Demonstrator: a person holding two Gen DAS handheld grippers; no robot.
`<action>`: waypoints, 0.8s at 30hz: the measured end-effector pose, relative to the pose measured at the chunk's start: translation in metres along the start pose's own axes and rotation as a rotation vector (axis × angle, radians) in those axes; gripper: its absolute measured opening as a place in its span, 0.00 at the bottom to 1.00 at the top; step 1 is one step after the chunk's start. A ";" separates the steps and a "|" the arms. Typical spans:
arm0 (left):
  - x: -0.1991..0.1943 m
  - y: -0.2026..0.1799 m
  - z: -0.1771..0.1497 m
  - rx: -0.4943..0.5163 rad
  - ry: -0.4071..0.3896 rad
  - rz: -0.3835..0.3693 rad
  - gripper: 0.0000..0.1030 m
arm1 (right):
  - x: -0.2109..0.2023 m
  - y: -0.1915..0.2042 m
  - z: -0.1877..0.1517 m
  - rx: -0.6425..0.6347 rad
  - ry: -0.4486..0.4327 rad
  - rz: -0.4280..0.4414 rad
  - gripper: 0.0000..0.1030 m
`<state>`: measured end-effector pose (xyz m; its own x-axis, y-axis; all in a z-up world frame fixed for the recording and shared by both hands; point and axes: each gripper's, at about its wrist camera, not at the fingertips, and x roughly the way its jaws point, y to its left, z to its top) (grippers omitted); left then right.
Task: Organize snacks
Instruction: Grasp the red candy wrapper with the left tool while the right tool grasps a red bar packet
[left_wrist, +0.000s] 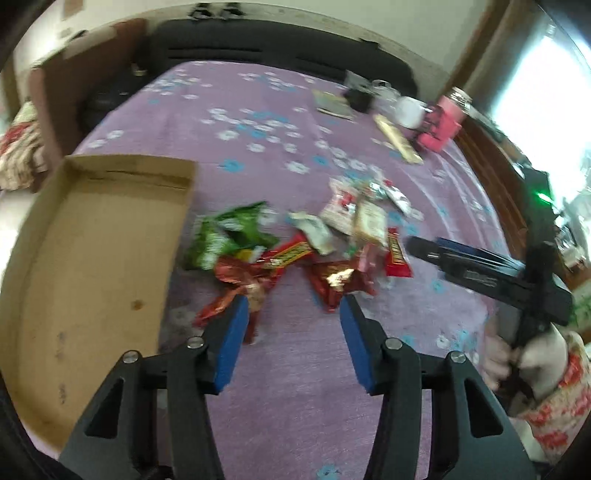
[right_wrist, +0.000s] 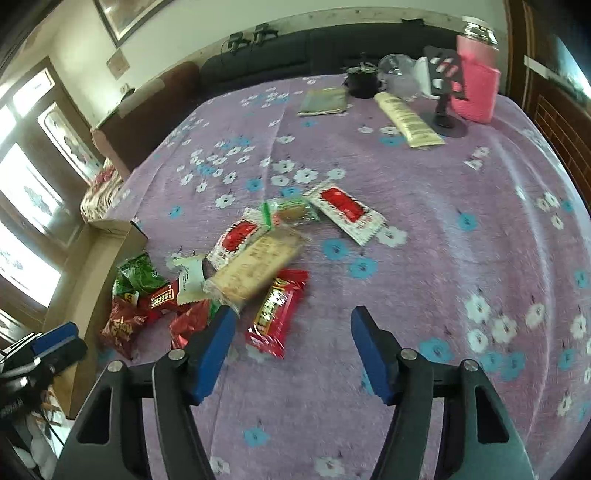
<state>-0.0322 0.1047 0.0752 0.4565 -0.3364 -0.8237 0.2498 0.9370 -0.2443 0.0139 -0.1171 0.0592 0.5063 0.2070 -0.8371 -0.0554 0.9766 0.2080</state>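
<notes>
Purple flowered cloth is holding the snacks (left_wrist: 303, 251) beside the cardboard tray (left_wrist: 92, 266), you're hovering left gripper (left_wrist: 291, 314) and right gripper (right_wrist: 291, 325) wide open, empty; start by closing on one packet.

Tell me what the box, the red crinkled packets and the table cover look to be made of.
Box: plain brown cardboard, matte, with fold creases and stains. Red crinkled packets: likely foil-lined plastic film, glossy, wrinkled and catching glints. Table cover: soft fabric, matte purple with printed flowers, showing gentle ripples.
</notes>
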 end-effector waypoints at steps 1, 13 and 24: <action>0.004 -0.002 0.003 0.020 0.007 -0.008 0.51 | 0.005 0.003 0.002 -0.012 0.014 -0.014 0.57; 0.055 -0.028 0.023 0.221 0.105 -0.064 0.51 | 0.043 0.012 0.009 -0.053 0.097 -0.099 0.47; 0.088 -0.055 0.026 0.363 0.150 -0.052 0.51 | 0.039 -0.006 0.010 -0.004 0.107 -0.098 0.18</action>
<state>0.0160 0.0208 0.0298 0.3123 -0.3404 -0.8869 0.5677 0.8154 -0.1131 0.0424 -0.1152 0.0298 0.4151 0.1159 -0.9024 -0.0143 0.9926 0.1209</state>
